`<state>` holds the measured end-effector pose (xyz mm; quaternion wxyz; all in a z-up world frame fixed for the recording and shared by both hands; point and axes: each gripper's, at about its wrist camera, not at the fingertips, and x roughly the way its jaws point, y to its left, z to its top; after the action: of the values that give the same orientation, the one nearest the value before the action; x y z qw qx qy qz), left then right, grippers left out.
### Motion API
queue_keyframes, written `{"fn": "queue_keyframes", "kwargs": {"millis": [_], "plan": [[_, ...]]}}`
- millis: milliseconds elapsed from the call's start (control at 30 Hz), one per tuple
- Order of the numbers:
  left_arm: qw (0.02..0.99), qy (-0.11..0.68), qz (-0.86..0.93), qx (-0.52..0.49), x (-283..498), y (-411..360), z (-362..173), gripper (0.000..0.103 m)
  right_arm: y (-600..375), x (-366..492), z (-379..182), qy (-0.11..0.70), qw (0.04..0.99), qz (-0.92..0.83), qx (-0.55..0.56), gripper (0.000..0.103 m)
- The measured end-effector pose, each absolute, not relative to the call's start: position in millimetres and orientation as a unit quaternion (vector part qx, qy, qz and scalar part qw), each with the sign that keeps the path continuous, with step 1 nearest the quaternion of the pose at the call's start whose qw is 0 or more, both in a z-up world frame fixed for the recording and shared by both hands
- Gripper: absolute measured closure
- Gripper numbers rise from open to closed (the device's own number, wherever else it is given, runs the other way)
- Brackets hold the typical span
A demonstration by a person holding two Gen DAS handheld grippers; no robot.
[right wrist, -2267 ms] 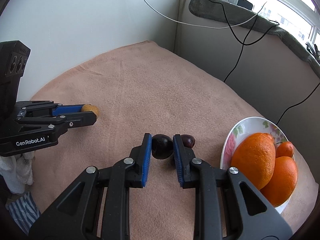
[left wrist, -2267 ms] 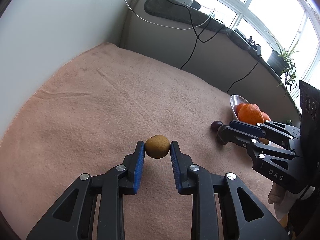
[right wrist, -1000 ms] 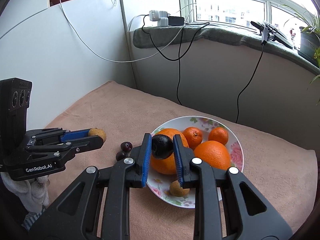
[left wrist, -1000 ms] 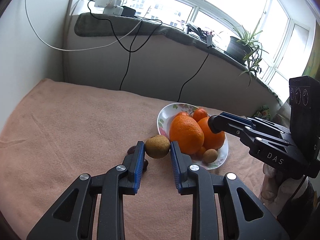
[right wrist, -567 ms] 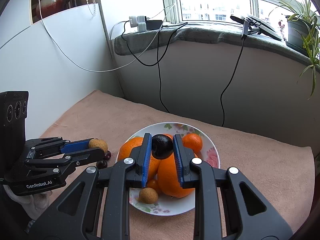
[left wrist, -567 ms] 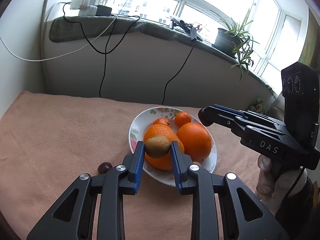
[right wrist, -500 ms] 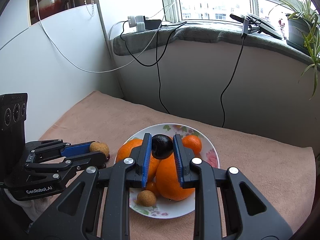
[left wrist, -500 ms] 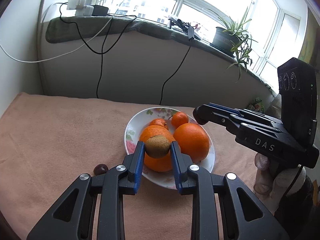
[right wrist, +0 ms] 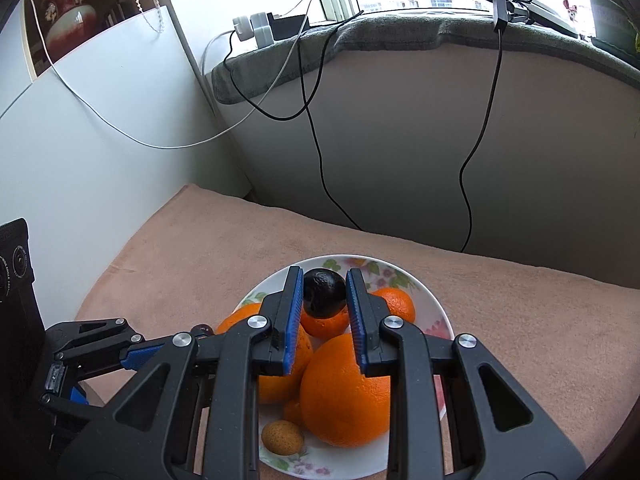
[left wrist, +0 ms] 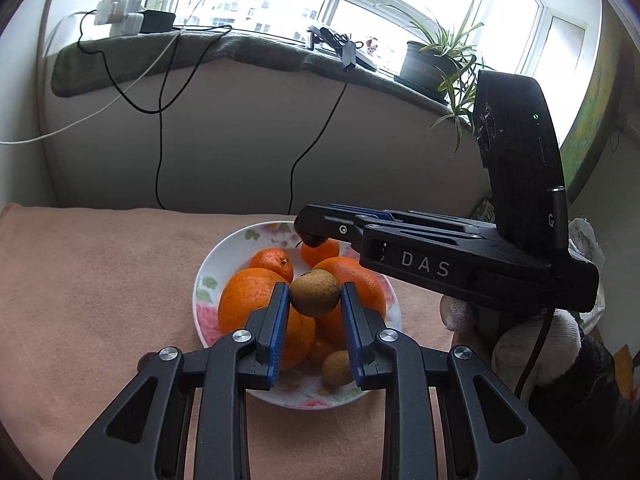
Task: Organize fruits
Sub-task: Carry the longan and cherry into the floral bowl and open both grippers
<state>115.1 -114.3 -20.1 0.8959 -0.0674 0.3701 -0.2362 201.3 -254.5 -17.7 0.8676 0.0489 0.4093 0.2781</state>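
The big white letters "DAS" stood on the side of the black plastic right claw (left wrist: pixel 310 234), seen from the left wrist. A single white "G" showed on the black camera box (left wrist: pixel 516 160) above it. No other words could be read.

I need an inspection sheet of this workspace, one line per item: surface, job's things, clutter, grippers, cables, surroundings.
Surface: pink towel covers the table.
Job's things: floral plate holds oranges and one small brown fruit; one dark fruit lies on the towel beside the plate.
Clutter: nothing seen.
Grippers: left gripper shut on a brown fruit; right gripper shut on a dark plum; both are over the plate.
Cables: black cables and a white cable hang from the sill.
Surroundings: window, potted plant, power strip.
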Motion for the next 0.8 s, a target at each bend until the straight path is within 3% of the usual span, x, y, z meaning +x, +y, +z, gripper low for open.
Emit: {"fn": "queue_keyframes", "kwargs": {"millis": [467,600,733,800], "plan": [[0.894,0.371,-0.243,-0.060,121.5,-126.5,-23.0,0.078,-258.0,209.5,-22.3,0.419,0.861,0.281,0.065,0.077],[0.894,0.371,-0.243,-0.055,120.2,-127.7,-23.2,0.073,-262.9,207.7,-19.0,0.408,0.867,0.276,0.075,0.045],[0.895,0.371,-0.243,-0.052,119.3,-129.1,-22.7,0.061,-265.2,207.1,-16.2,0.407,0.869,0.271,0.079,0.040],[0.894,0.371,-0.244,-0.051,118.6,-129.4,-22.9,0.053,-266.5,206.0,-14.8,0.404,0.871,0.268,0.079,0.028]]}}
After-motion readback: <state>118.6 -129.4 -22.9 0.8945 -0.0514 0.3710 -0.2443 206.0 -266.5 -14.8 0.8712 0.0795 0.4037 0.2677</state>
